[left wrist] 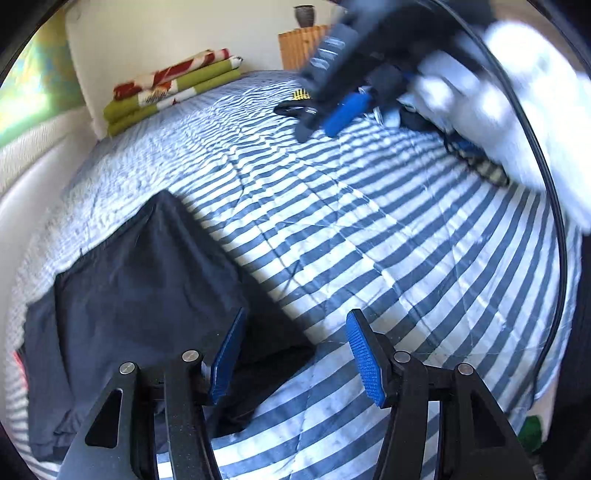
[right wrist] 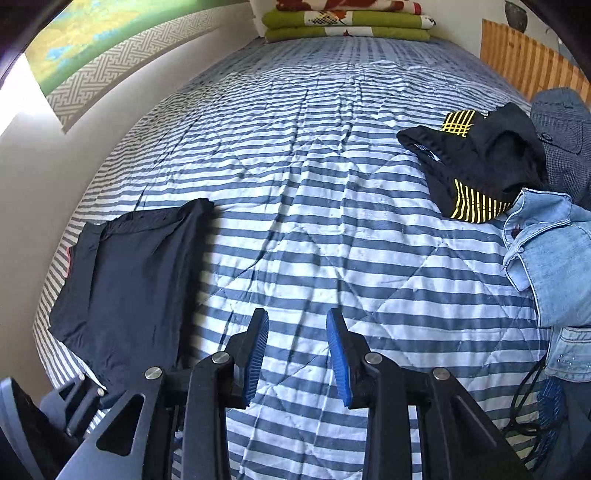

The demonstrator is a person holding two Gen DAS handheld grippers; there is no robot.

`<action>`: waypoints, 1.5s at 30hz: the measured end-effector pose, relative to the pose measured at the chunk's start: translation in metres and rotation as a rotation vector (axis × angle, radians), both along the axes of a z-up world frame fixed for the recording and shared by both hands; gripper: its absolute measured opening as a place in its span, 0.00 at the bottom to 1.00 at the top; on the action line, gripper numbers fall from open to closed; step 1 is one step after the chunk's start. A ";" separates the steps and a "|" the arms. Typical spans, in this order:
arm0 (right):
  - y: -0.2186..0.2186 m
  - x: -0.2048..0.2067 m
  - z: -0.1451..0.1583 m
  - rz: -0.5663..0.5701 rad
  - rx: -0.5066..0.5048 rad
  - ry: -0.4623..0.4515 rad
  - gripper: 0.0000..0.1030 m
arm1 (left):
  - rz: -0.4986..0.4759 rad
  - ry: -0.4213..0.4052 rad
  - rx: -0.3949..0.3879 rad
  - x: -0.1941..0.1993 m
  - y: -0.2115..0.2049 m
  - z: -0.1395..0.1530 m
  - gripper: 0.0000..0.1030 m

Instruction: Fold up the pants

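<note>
Fingers of both grippers stand spread and empty: left gripper hangs just beside the folded dark pants, right gripper over bare striped quilt. Those pants lie flat near the quilt's wall-side edge. Thin, limp and light, they look likely to sag; best pinched at a corner or along the folded edge. Farther off, a clothes pile waits across the quilt.

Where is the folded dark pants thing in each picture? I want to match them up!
Left wrist view: the folded dark navy fabric pants lie at lower left on the bed, just beyond this gripper's left finger.
Right wrist view: the same pants lie at left, beside the wall-side edge of the bed.
Shared landmark: the folded green, red and white patterned blankets stacked at the far end of the blue-and-white striped quilt.
</note>
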State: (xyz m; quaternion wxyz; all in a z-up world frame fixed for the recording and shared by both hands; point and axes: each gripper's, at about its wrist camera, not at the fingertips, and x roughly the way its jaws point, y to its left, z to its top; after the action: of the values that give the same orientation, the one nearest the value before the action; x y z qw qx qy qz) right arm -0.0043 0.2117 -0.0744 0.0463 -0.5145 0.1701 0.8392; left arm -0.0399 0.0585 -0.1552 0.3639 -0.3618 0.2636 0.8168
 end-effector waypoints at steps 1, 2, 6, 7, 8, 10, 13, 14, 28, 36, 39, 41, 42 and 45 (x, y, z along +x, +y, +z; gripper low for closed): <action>0.004 -0.005 -0.001 0.002 -0.015 -0.001 0.29 | -0.012 0.021 -0.017 0.005 0.007 -0.001 0.60; 0.008 -0.011 -0.003 0.007 -0.029 -0.001 0.29 | -0.015 0.030 -0.024 0.008 0.011 -0.001 0.61; 0.002 -0.041 -0.011 0.058 -0.068 -0.005 0.30 | 0.017 0.044 -0.027 0.001 0.010 -0.001 0.61; -0.003 -0.050 -0.014 0.077 -0.083 -0.010 0.30 | 0.031 0.064 -0.039 -0.002 0.011 -0.002 0.62; -0.010 -0.062 -0.018 0.102 -0.106 -0.018 0.31 | 0.045 0.078 -0.059 -0.006 0.011 -0.005 0.66; -0.023 -0.082 -0.027 0.142 -0.147 -0.026 0.31 | 0.059 0.070 -0.096 -0.013 0.011 -0.013 0.70; -0.042 -0.109 -0.039 0.180 -0.176 -0.037 0.31 | 0.044 0.077 -0.100 -0.012 0.010 -0.016 0.71; -0.047 -0.118 -0.045 0.187 -0.193 -0.047 0.31 | 0.039 0.074 -0.097 -0.013 0.009 -0.017 0.71; -0.059 -0.148 -0.063 0.207 -0.279 -0.091 0.31 | 0.010 -0.032 0.178 -0.017 -0.041 0.029 0.77; -0.052 -0.154 -0.057 0.207 -0.297 -0.151 0.31 | -0.055 -0.071 -0.028 -0.029 -0.016 -0.022 0.82; -0.056 -0.157 -0.055 0.228 -0.283 -0.154 0.31 | -0.051 -0.077 0.007 -0.034 -0.021 -0.019 0.64; -0.060 -0.159 -0.056 0.239 -0.281 -0.155 0.31 | -0.038 -0.085 0.019 -0.039 -0.026 -0.018 0.49; -0.062 -0.159 -0.058 0.242 -0.286 -0.156 0.31 | -0.039 -0.092 0.022 -0.040 -0.026 -0.016 0.43; -0.065 -0.162 -0.065 0.231 -0.300 -0.157 0.31 | -0.036 -0.097 0.041 -0.042 -0.029 -0.011 0.16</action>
State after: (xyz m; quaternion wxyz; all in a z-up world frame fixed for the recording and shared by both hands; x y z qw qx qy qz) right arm -0.1663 0.1465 -0.1390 -0.1144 -0.5955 0.2288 0.7616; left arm -0.0818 0.0298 -0.1658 0.3982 -0.3888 0.2351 0.7968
